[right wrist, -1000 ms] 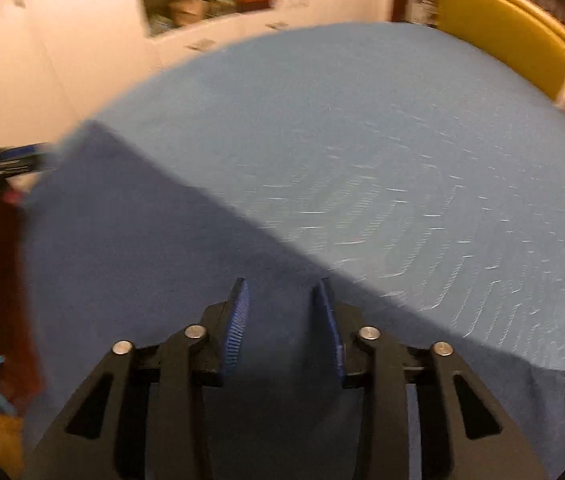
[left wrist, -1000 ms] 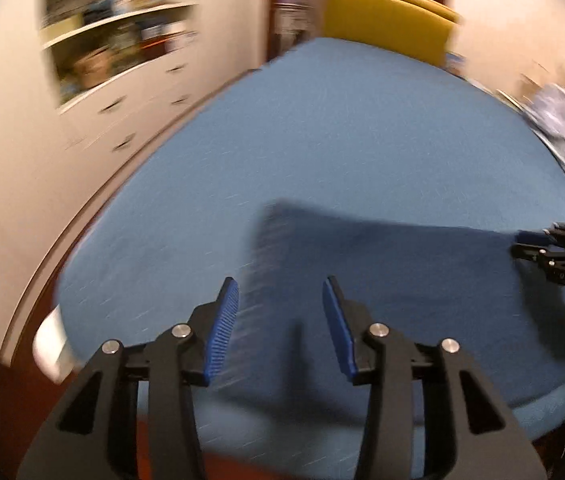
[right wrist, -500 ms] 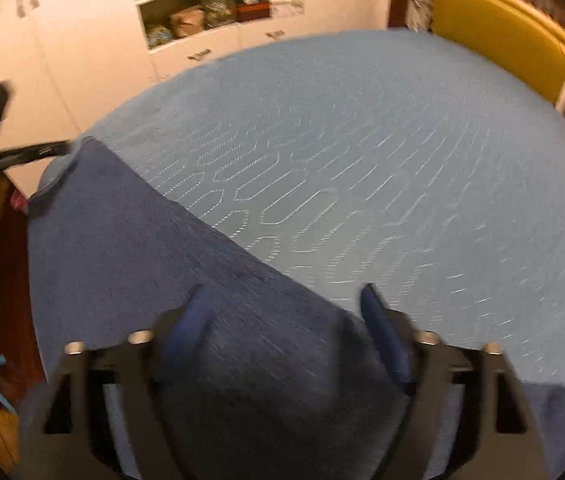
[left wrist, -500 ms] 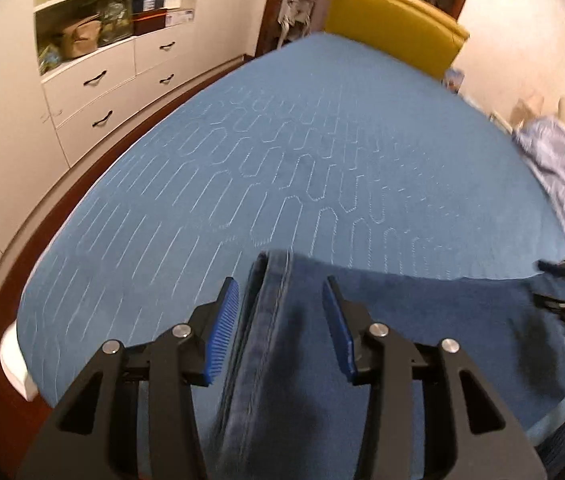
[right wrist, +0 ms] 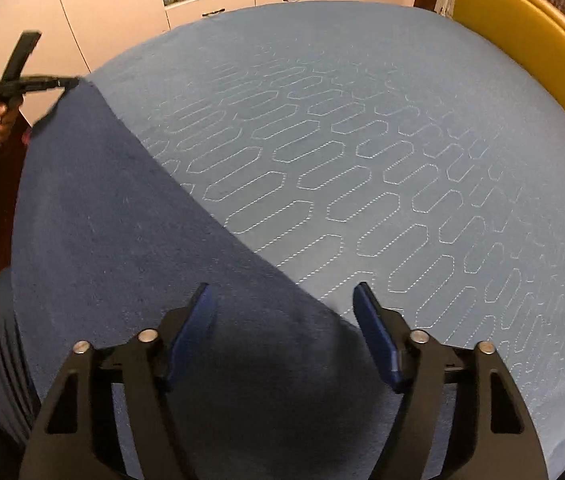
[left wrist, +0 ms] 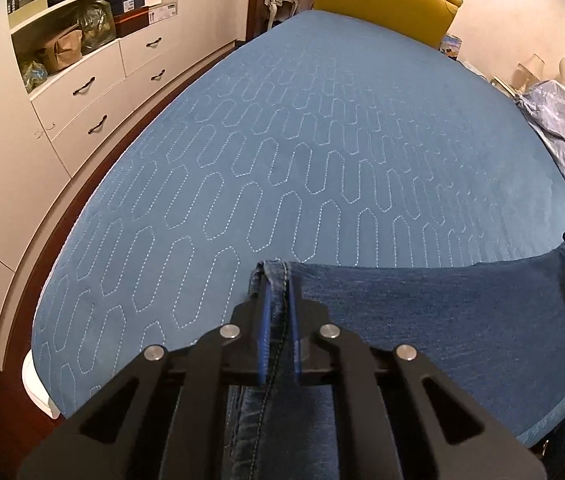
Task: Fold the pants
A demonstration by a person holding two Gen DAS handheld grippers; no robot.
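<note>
**Left clamped, right apart**

Our left gripper (left wrist: 278, 316) has just closed and now pinches the pants (left wrist: 442, 308) at a seamed edge. They lie on the bed (left wrist: 302, 140). Our right gripper (right wrist: 282, 328), jaws just narrowing, stands apart above the denim, gripping nothing.

Warm dim light, perhaps slight blur
</note>
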